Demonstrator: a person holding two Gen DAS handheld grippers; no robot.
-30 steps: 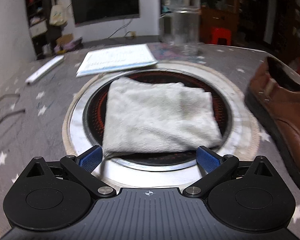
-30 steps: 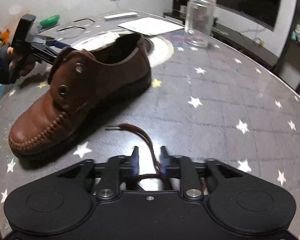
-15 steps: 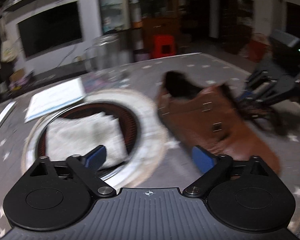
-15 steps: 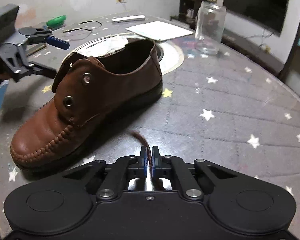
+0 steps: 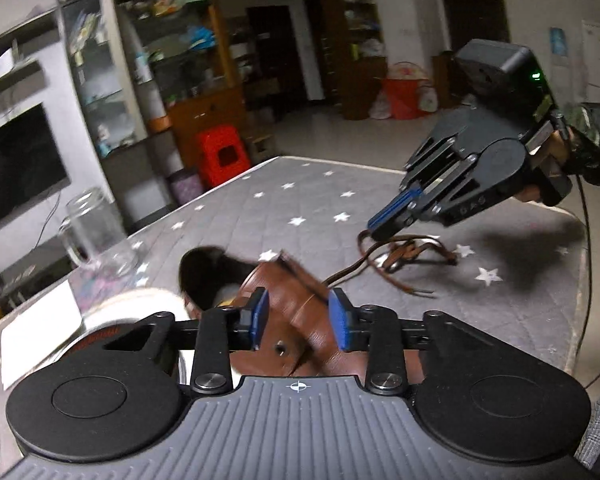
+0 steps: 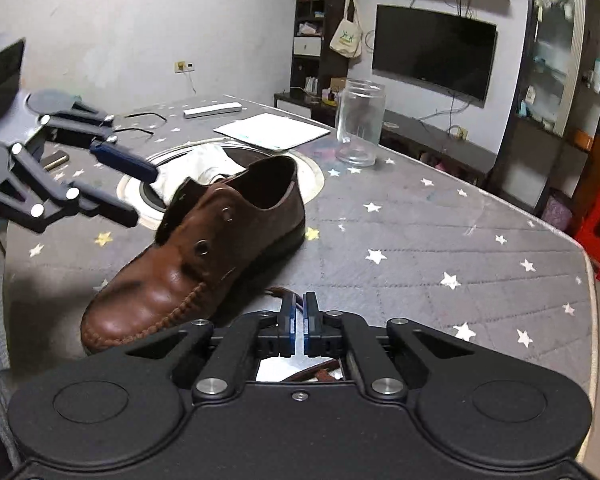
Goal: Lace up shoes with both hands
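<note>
A brown leather shoe [image 6: 204,248] lies on the grey star-patterned table [image 6: 420,240], toe toward the right wrist camera, with bare eyelets. My left gripper [image 5: 298,320] hovers at the shoe's [image 5: 284,292] tongue side. Its jaws are closing, and the raised leather flap sits in line between the blue pads, which do not press on it. My right gripper [image 6: 299,320] is shut on the brown shoelace [image 6: 298,307] just beside the toe. In the left wrist view the right gripper [image 5: 388,224] holds the lace [image 5: 404,248] up, its loose loops trailing on the table.
A white cloth [image 6: 204,160] lies in a round recess behind the shoe. Farther back stand a glass jar [image 6: 360,120], a sheet of paper [image 6: 272,130], a white bar [image 6: 212,110] and spectacles [image 6: 140,120]. The table edge [image 6: 584,264] runs at the right.
My left gripper swung from over the cloth to the shoe, rolled, and its jaws narrowed. My right gripper shut on the lace and lifted it off the table.
</note>
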